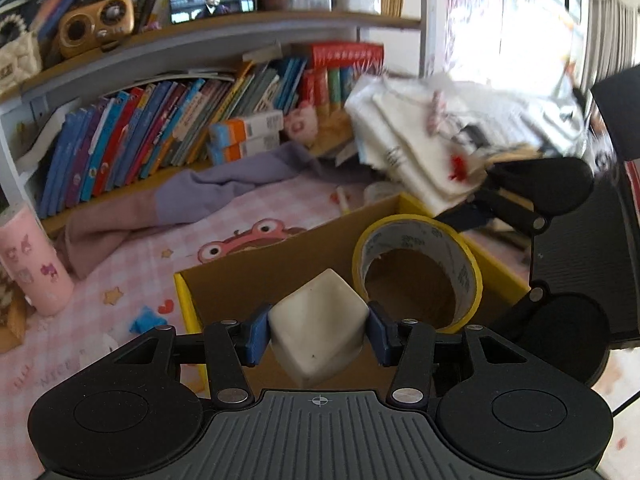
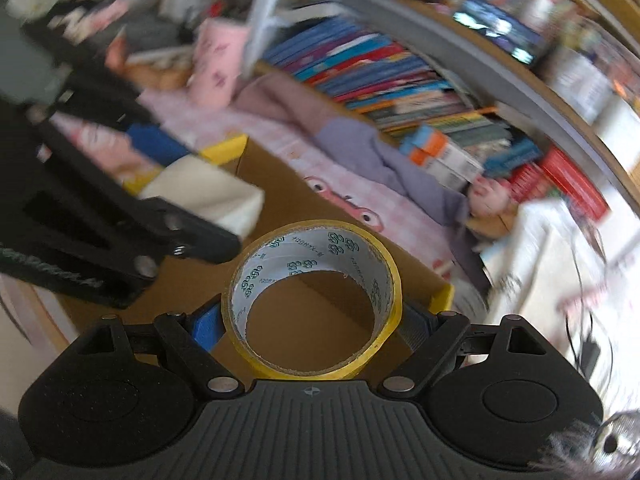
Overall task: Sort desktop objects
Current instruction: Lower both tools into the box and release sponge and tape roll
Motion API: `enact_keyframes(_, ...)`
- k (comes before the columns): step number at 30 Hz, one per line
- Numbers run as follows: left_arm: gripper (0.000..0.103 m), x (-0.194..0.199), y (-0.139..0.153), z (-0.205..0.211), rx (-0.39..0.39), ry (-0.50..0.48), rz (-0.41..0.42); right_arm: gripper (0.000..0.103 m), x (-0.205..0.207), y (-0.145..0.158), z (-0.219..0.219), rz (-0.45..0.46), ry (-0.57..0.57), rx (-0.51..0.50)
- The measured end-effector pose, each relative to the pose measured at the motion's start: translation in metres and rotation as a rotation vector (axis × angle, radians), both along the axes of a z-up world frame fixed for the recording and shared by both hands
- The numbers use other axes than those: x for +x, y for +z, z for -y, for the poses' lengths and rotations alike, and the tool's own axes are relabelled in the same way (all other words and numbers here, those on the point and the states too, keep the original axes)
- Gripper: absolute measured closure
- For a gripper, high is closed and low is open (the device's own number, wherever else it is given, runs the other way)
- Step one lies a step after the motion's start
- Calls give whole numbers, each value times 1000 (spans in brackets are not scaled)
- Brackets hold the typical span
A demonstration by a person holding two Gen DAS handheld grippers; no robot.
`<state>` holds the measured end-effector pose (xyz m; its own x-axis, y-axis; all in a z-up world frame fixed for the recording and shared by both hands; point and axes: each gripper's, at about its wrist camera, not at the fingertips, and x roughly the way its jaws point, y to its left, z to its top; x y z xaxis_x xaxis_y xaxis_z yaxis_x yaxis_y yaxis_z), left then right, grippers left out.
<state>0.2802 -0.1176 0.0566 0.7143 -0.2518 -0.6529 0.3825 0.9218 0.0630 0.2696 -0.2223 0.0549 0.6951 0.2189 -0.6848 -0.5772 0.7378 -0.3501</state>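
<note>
- Left wrist view: the white block (image 1: 318, 326) sits clamped between the blue pads (image 1: 256, 334) of the left gripper (image 1: 318, 332), held over the open cardboard box (image 1: 256, 276).
- The yellow tape roll (image 2: 314, 300) is gripped across its width by the right gripper (image 2: 314, 326), also above the box.
- The box rests on a pink checked mat (image 1: 132, 264) before a bookshelf (image 1: 160, 136).

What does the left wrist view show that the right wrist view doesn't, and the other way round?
Only the left wrist view: the gold radio on the upper shelf, and a blue scrap on the pink mat.
Only the right wrist view: a furry grey thing at the bottom right corner.
Both: the left gripper clamped on the white block, the right gripper clamped on the yellow tape roll, both over the open cardboard box.
</note>
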Motion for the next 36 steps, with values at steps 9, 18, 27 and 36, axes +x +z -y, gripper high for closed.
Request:
enact_keyframes(9, 54, 39, -31, 19, 117, -4, -99, 18, 56, -38, -7, -100, 195, -155)
enact_keyframes(18, 53, 67, -48, 24, 134, 21, -224, 18, 85, -64, -17, -201, 314, -287)
enact_keyframes(27, 47, 66, -49, 23, 141, 15, -255, 18, 91, -71, -21, -280, 343, -294)
enact_keyframes(36, 22, 65, -44, 23, 152, 21, -208, 17, 84, -68, -19, -260, 331, -271)
